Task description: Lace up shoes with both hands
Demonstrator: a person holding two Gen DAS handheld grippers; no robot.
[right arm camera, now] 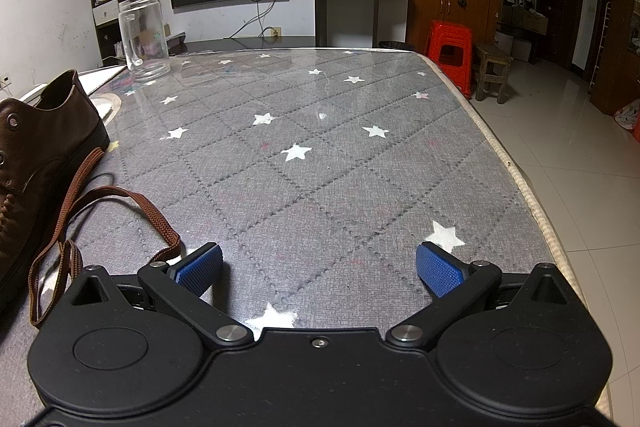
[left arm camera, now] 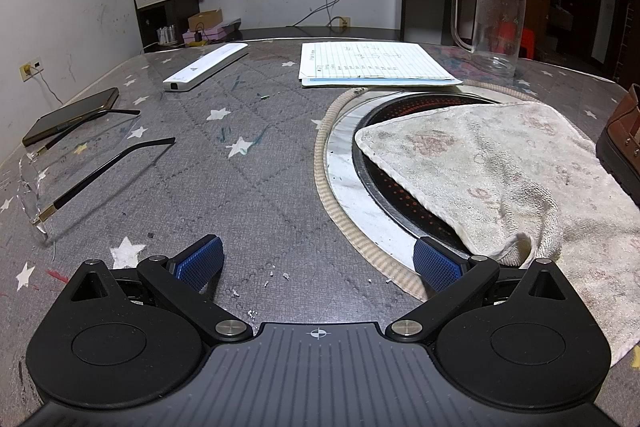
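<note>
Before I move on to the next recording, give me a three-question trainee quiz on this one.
1. True or false: the right gripper is shut on the lace.
2. Multiple choice: what partly covers the round black hob in the left wrist view? A) towel B) notepad C) phone
3. Fill in: the brown lace trails loose on the table beside the brown ____.

Key
1. False; both it and the left gripper are open and empty.
2. A, the stained white towel.
3. shoe.
</note>
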